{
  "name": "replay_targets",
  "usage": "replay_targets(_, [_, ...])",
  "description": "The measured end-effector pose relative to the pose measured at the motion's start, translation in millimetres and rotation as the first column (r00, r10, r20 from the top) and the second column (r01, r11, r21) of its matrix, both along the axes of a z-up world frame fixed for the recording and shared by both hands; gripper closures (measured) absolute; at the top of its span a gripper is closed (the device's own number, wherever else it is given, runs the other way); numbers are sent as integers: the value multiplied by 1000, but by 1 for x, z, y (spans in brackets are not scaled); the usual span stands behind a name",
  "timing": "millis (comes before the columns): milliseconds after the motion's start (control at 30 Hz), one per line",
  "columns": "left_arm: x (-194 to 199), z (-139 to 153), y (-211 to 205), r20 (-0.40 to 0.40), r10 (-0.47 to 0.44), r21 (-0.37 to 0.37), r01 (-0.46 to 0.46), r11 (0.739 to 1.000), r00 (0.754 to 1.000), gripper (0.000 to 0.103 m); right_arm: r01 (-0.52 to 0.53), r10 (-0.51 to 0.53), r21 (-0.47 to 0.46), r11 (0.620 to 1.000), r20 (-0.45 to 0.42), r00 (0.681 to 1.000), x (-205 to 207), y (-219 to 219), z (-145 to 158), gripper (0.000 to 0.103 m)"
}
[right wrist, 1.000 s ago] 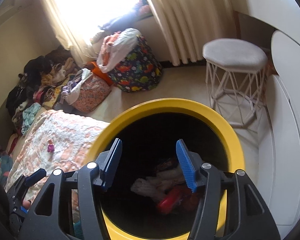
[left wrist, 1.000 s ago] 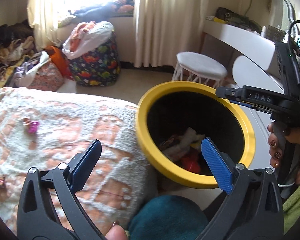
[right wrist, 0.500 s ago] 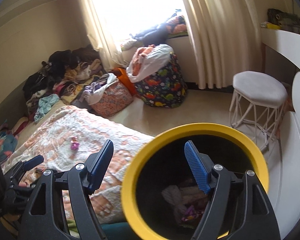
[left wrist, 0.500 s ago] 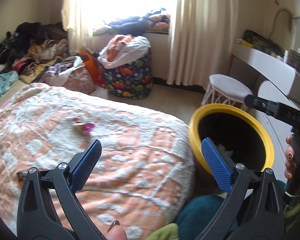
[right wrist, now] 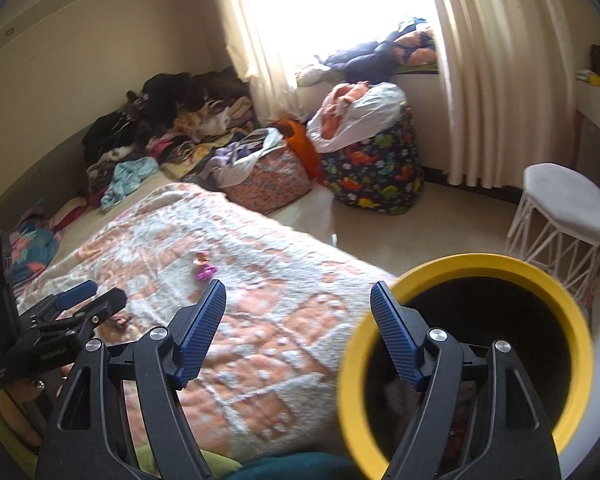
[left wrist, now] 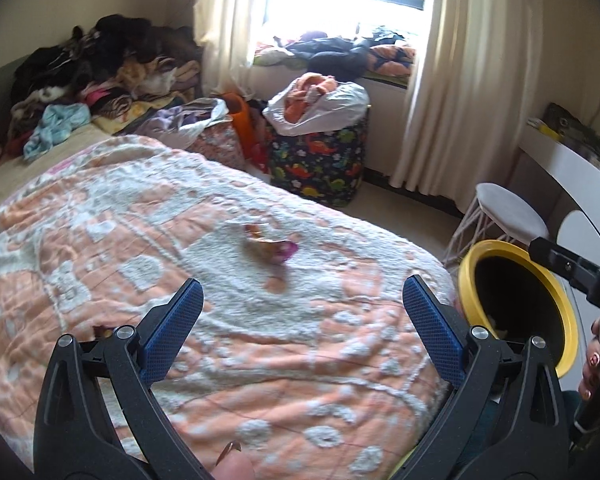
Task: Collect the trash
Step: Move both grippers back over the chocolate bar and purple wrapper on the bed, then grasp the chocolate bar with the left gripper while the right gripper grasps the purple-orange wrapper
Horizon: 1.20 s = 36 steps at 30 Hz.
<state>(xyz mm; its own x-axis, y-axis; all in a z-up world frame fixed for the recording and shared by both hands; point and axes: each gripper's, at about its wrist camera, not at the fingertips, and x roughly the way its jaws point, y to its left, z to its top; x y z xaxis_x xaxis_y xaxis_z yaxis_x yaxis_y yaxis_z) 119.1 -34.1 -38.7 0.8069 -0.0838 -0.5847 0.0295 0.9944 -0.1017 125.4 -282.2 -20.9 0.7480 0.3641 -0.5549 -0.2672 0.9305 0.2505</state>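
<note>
Two handheld grippers are in view, and we hold neither on any object: the left gripper [left wrist: 300, 312] has its blue-padded fingers spread wide above the bed, and the right gripper [right wrist: 298, 316] has its fingers equally spread, with nothing between them.

Surface: we work over a peach-and-white textured bedspread [left wrist: 180, 240] covering the bed. On it lies a small crumpled pink-and-orange wrapper [left wrist: 270, 246], ahead of the left gripper and apart from both of its fingers. In the right wrist view the same wrapper [right wrist: 204, 268] sits beyond the left finger tip. A second small scrap [left wrist: 102, 331] lies just beside the left gripper's left arm; we cannot identify it.

Room: cream curtains [right wrist: 496, 80] flank a bright window. A heap of mixed clothing [left wrist: 112, 64] is piled at the far end of the bed. A white stool with a lattice base [right wrist: 564, 212] stands on the pale floor, near a white desk [left wrist: 572, 168].

Containers:
- A round yellow-rimmed bin with a black interior [right wrist: 576, 320] sits just beside the bed edge. The right gripper's right finger overlaps its rim in the view. Pale material shows low inside; the rest is too dark to identify.
- A dark dinosaur-print fabric basket [right wrist: 380, 172] holds a white plastic bag with orange cloth.
- A pink patterned bag [right wrist: 268, 180] beside it holds mixed fabric.
</note>
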Motion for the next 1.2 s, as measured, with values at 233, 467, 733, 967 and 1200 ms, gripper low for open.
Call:
replay_targets(233, [0,-8,30,-26,62,-14,-62,998,998,11,-97,97,4,995,-40,994,23,52,-5,31])
replay_targets(467, [0,-30,77,-116,175,-91,-186,978,978,11,-182,181,-7,983,-87,980,56,103,-17,31])
replay_targets(733, [-8,-58,119,-223,257,-235,-307,922,940,14,-223,217,-24,974,-166,962,104,147,-45,39])
replay_targets(967, [-6,-81,131,-286,248,-326,-337,883,926,29,-203,198,9,979,-258,946,142,171,-80,50])
replay_targets(1200, [-1,-86,136,-277,235,-389,-332,860,932,29,-201,201,32,979,-315,928,160,185,-108,84])
